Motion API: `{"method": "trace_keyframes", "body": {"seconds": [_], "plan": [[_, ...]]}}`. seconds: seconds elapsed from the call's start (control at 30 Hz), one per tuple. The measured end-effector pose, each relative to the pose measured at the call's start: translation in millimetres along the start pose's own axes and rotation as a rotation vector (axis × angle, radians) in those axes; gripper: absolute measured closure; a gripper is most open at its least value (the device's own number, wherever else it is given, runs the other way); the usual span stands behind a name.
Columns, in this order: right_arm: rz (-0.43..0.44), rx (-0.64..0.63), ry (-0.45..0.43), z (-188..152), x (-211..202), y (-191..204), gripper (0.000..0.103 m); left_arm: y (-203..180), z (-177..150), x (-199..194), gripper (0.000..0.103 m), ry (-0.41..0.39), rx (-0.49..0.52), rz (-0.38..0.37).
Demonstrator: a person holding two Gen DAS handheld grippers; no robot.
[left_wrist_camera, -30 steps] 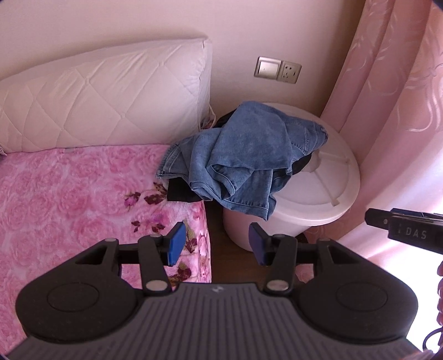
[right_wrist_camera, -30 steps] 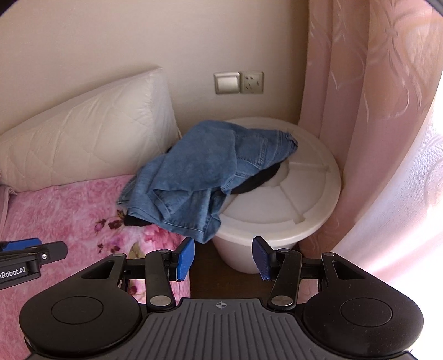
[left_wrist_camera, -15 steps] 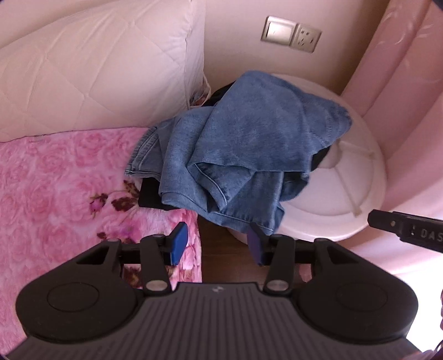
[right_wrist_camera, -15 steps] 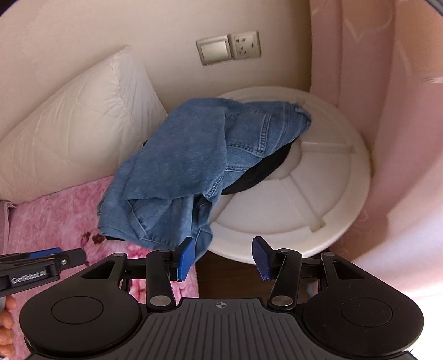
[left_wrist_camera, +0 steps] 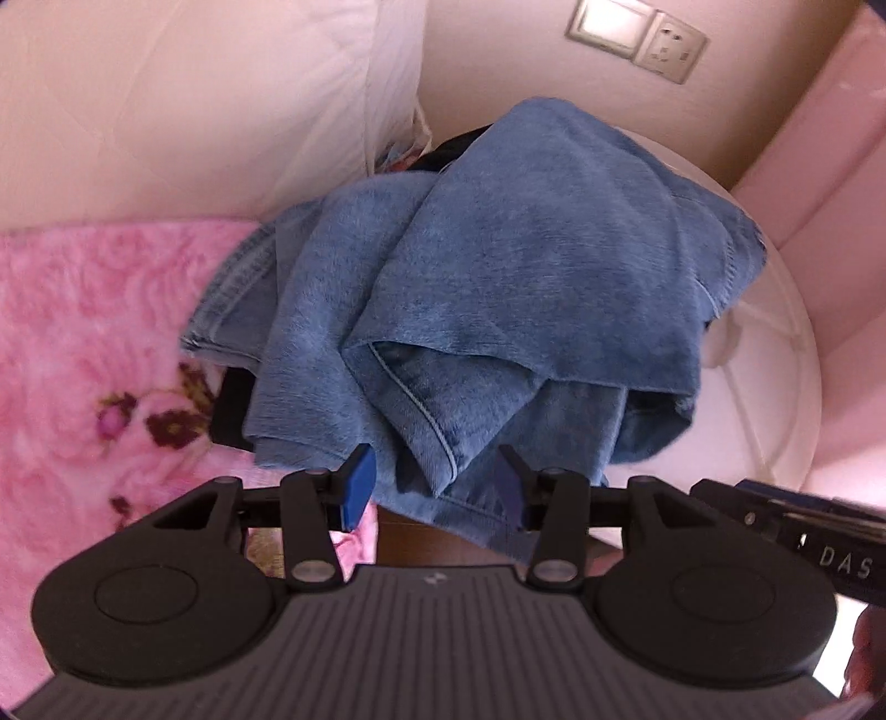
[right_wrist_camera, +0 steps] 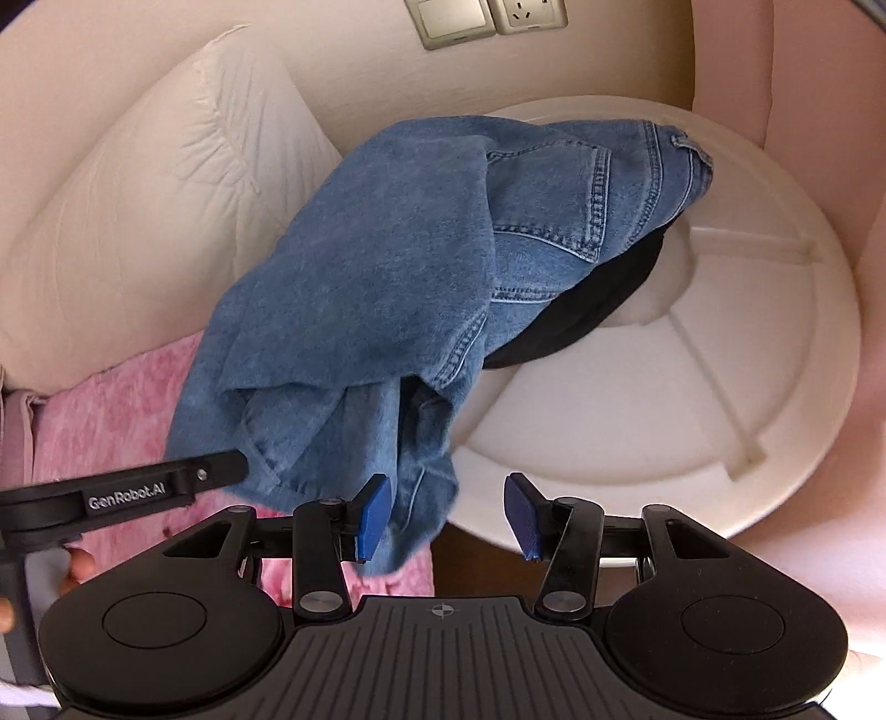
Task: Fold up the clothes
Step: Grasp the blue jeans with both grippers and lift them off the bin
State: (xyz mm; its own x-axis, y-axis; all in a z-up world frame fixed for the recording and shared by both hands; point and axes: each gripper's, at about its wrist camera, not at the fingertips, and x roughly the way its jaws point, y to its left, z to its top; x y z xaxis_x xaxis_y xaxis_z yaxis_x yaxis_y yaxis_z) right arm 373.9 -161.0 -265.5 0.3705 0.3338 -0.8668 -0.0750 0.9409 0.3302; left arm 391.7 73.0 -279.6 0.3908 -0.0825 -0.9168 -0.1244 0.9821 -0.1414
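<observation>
A crumpled pair of blue jeans (left_wrist_camera: 498, 310) lies heaped half on the lid of a round white bin (right_wrist_camera: 692, 399) and half over the edge of a bed with a pink floral blanket (left_wrist_camera: 83, 343). A black garment (right_wrist_camera: 581, 315) shows beneath the denim on the lid. Beyond the heap a white quilted pillow (right_wrist_camera: 166, 221) leans on the wall, which carries a switch and socket plate (right_wrist_camera: 487, 19); a pink curtain (left_wrist_camera: 830, 194) hangs to the right of the bin.

The left tongs (left_wrist_camera: 434, 490) point down at the near hanging hem of the jeans, both blue pads spread wide with the lowest fold of denim drooping between them, gripping nothing. The right tongs (right_wrist_camera: 448, 518) sit just to the right, also spread wide and holding nothing, their left pad beside the dangling denim edge and their right pad over the bin's rim. Each tool's black body shows at the edge of the other's view, so they stand near each other. Fingers (right_wrist_camera: 77, 567) of the person's hand show at the left tool's handle.
</observation>
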Motion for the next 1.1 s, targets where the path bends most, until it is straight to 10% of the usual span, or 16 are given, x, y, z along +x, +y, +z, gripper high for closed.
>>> {"method": "trace_keyframes", "body": {"seconds": [0.3,0.4,0.47,0.53,1.1], "plan": [[0.021,0.01,-0.017,14.1,40.6,-2.3,0.053,18.0,10.5,43.3,0.07,0.044,-0.177,-0.078],[0.011,0.025,-0.004,18.7,55.1,-3.0,0.053,19.8,15.1,47.4,0.088,0.047,-0.176,-0.098],[-0.003,0.027,-0.002,22.2,60.9,-3.0,0.092,22.1,18.9,42.8,0.095,0.036,-0.166,-0.117],[-0.005,0.006,-0.034,27.9,52.0,3.3,0.103,20.9,23.0,33.2,0.097,0.014,-0.128,-0.11],[0.125,-0.268,-0.499,86.8,-101.1,100.9,0.103,58.1,60.4,-195.9,0.099,-0.596,-0.033,-0.003]]}}
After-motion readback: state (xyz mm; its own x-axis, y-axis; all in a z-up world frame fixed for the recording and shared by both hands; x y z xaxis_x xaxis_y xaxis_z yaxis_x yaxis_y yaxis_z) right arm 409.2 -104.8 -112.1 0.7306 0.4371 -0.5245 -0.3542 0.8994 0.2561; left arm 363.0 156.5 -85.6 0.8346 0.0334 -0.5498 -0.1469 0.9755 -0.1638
